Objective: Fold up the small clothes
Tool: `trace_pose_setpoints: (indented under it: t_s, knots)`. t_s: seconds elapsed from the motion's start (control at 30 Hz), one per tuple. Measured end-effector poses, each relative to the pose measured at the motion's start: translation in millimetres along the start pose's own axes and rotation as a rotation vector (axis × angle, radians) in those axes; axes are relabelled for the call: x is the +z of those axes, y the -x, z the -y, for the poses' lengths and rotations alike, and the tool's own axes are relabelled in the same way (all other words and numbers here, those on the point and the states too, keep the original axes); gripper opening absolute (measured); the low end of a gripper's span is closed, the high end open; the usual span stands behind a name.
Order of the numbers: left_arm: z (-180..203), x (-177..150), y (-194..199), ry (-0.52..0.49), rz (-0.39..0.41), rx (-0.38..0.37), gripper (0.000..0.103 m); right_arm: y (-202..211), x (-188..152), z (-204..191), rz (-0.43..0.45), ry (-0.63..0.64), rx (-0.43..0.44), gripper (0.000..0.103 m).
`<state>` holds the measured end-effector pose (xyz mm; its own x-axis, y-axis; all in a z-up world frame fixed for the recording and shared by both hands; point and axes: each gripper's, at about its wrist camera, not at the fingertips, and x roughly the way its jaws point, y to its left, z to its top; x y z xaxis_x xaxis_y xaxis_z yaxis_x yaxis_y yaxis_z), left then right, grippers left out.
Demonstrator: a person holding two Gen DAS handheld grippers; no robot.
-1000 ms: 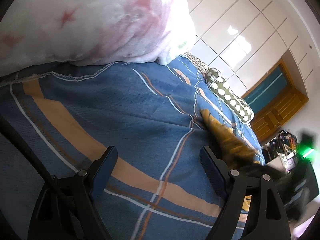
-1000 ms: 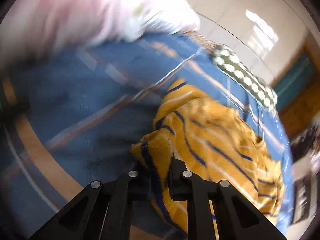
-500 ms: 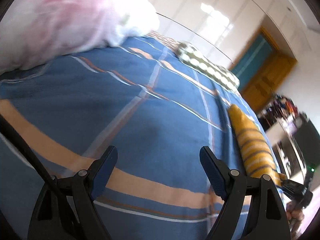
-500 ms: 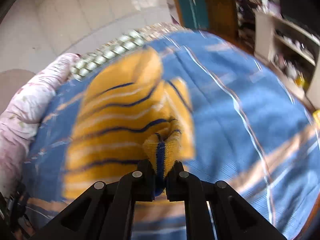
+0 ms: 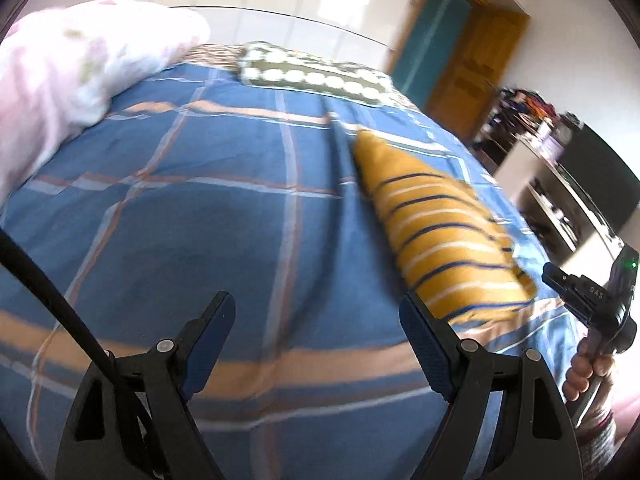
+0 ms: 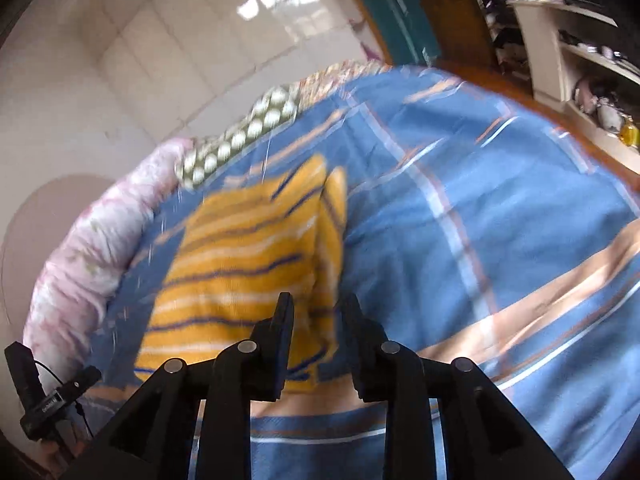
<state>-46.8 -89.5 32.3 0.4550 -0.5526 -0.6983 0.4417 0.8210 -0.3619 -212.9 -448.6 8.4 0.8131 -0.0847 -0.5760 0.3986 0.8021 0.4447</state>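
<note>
A small mustard-yellow garment with navy and white stripes (image 5: 440, 224) lies folded flat on the blue plaid bedspread (image 5: 224, 208). In the right wrist view the garment (image 6: 244, 268) lies just ahead of my right gripper (image 6: 316, 312), whose jaws stand partly apart with nothing between them, above the garment's near edge. My left gripper (image 5: 316, 320) is wide open and empty over bare bedspread, to the left of the garment. The right gripper's body (image 5: 592, 300) shows at the right of the left wrist view.
A pink-and-white duvet (image 5: 68, 68) is heaped at the bed's left. A green pillow with white dots (image 5: 316, 76) lies at the far end. A white shelf unit (image 6: 580, 44) with clutter and a wooden door (image 5: 476, 60) stand beyond the bed.
My right gripper has let go of the garment and opened; the garment now lies flat on the bed. Both cameras have swung so the garment sits further ahead.
</note>
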Motion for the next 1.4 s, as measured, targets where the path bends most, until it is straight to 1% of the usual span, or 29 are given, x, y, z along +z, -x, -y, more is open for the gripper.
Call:
trace_pose_setpoints:
  t_s: [0.07,0.13,0.2,0.23,0.3,0.37,0.4,0.43,0.47,0.5,0.53,0.6,0.63,0.67,0.73,0.77,0.87,0.93,0.97,1.0,1.03,1.07,1.1,1.13,1.17,1.23,1.3,1.33,1.4]
  knots:
    - [20,16,-15,-0.008,-0.020,-0.042,0.083,6,8,0,0.027,-0.017,0.019,0.027]
    - [51,30,-33,-0.060,-0.028,-0.088,0.083,1,17,-5,0.013,-0.018,0.050,0.027]
    - [74,38,-52,-0.111,-0.040,-0.090,0.083,-13,27,-16,-0.008,-0.002,0.073,0.027]
    - [84,40,-63,-0.127,-0.061,-0.096,0.083,-18,29,-19,-0.020,0.006,0.083,0.027]
    - [97,33,-90,-0.148,-0.152,-0.101,0.083,-38,30,-24,-0.076,0.010,0.111,0.027]
    - [97,17,-117,-0.151,-0.253,-0.037,0.083,-60,22,-19,-0.147,-0.005,0.109,0.027]
    - [94,12,-123,-0.131,-0.271,-0.041,0.083,-72,16,-14,-0.191,-0.007,0.086,0.027]
    - [88,11,-125,-0.090,-0.272,-0.067,0.084,-86,6,-7,-0.246,-0.003,0.028,0.027]
    - [83,13,-121,-0.065,-0.277,-0.089,0.084,-91,0,0,-0.262,-0.007,0.015,0.038]
    - [83,17,-117,-0.063,-0.298,-0.097,0.084,-88,-1,4,-0.249,-0.023,0.040,0.038]
    - [82,21,-111,-0.066,-0.298,-0.111,0.084,-84,0,7,-0.252,-0.038,0.058,0.043]
    - [80,35,-92,-0.090,-0.232,-0.140,0.084,-69,10,13,-0.222,-0.054,0.075,0.045]
    - [80,42,-87,-0.103,-0.206,-0.135,0.084,-65,14,13,-0.201,-0.051,0.081,0.049]
    - [77,52,-84,-0.105,-0.184,-0.130,0.086,-60,20,15,-0.177,-0.045,0.083,0.058]
    - [69,63,-89,-0.070,-0.173,-0.141,0.091,-59,33,19,-0.155,-0.050,0.085,0.068]
    - [64,69,-98,-0.044,-0.186,-0.158,0.093,-63,38,20,-0.160,-0.058,0.094,0.068]
    - [50,74,-136,0.037,-0.288,-0.218,0.093,-91,48,17,-0.215,-0.065,0.115,0.068]
    - [44,74,-163,0.122,-0.358,-0.337,0.094,-113,51,14,-0.256,-0.075,0.132,0.068]
    - [43,72,-174,0.173,-0.387,-0.402,0.098,-125,51,12,-0.273,-0.086,0.136,0.068]
    - [44,71,-178,0.196,-0.378,-0.420,0.100,-129,51,12,-0.275,-0.092,0.137,0.069]
    - [48,70,-178,0.189,-0.361,-0.420,0.101,-133,51,12,-0.273,-0.096,0.143,0.069]
    - [54,69,-178,0.162,-0.366,-0.416,0.099,-138,52,8,-0.279,-0.096,0.157,0.063]
    - [62,69,-176,0.124,-0.376,-0.422,0.091,-144,52,3,-0.307,-0.107,0.199,0.050]
    - [67,70,-171,0.096,-0.377,-0.414,0.077,-145,52,0,-0.321,-0.130,0.222,0.035]
    - [70,73,-164,0.076,-0.364,-0.399,0.066,-143,54,-4,-0.320,-0.154,0.229,0.031]
    - [71,86,-145,0.067,-0.328,-0.419,0.053,-134,60,-16,-0.302,-0.135,0.266,0.027]
    - [70,99,-129,0.077,-0.305,-0.437,0.052,-116,71,-28,-0.251,-0.126,0.340,0.026]
    - [71,105,-123,0.069,-0.300,-0.429,0.052,-110,73,-31,-0.233,-0.119,0.354,0.025]
    - [77,109,-114,0.026,-0.292,-0.406,0.053,-100,76,-36,-0.189,-0.073,0.337,0.025]
